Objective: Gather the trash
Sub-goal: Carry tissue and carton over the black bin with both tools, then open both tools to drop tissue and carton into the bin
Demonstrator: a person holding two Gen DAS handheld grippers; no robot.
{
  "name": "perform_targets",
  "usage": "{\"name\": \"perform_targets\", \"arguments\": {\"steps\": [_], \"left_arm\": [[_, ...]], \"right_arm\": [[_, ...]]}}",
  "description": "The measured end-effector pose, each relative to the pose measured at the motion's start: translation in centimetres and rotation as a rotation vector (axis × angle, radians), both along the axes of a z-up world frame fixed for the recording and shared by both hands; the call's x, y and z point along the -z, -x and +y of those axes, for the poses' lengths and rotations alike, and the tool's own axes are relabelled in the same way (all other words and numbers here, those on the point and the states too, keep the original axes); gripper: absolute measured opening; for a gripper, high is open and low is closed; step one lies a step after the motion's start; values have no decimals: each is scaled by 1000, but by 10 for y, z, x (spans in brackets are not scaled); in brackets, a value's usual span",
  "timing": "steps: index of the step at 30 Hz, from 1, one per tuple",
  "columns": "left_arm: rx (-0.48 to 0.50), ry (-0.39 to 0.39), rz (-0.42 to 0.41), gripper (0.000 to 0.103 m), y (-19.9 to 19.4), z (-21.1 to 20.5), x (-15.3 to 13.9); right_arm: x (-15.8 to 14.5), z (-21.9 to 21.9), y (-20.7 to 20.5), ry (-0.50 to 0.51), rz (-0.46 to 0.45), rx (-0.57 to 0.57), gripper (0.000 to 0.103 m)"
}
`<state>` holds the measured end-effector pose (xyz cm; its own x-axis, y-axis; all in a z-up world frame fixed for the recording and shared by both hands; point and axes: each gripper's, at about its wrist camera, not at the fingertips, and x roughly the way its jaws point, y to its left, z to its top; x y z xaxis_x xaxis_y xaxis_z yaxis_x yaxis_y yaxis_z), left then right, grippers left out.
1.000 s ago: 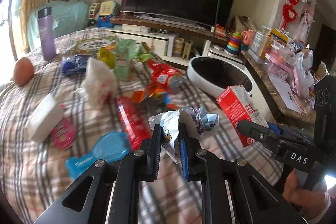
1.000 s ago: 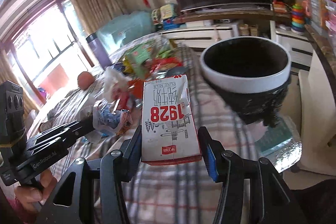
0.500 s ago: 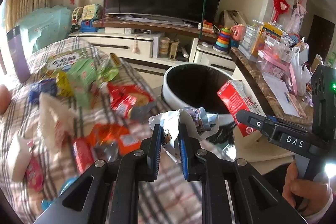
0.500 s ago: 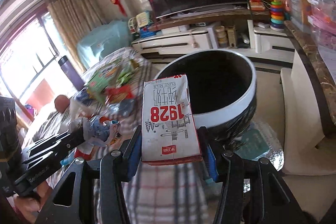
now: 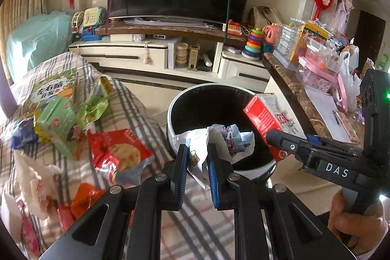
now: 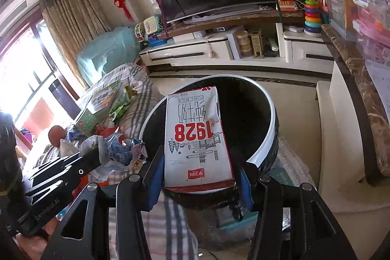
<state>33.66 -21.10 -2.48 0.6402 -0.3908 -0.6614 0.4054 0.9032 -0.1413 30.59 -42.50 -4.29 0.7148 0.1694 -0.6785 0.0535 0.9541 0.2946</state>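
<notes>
My left gripper (image 5: 197, 160) is shut on a crumpled white paper wrapper (image 5: 219, 138) and holds it over the near rim of the round white trash bin with a black liner (image 5: 175, 104). My right gripper (image 6: 198, 169) is shut on a red and white "1928" milk carton (image 6: 195, 135), held above the bin (image 6: 273, 118). The carton (image 5: 265, 118) also shows at the right of the left wrist view, and the wrapper (image 6: 119, 150) at the left of the right wrist view.
A plaid-covered surface (image 5: 136, 111) at the left holds several snack wrappers, among them a red bag (image 5: 117, 152) and a green box (image 5: 58, 123). Behind the bin stand a TV cabinet (image 5: 156, 50) and a marble counter (image 5: 290, 94) at the right.
Both grippers moved forward from over the plaid surface to above the bin. The bin grew larger and more central in both views. Both grips stayed shut.
</notes>
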Motion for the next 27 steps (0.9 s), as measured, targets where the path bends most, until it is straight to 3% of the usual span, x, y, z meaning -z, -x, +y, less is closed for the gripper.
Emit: {"name": "perform_targets", "arguments": {"steps": [23,26,27], "left_arm": [[-3,-17,63,16,-61,-40,18],[-4,-24,73,22,-64,-45,20],[-4,-23,77,29,-64,-45,20]], "right_arm": [[16,-25,-43,-2,77,26,52],[19,-28,-49,0,85,29,53],[19,-28,-51,-1,86,27,53]]}}
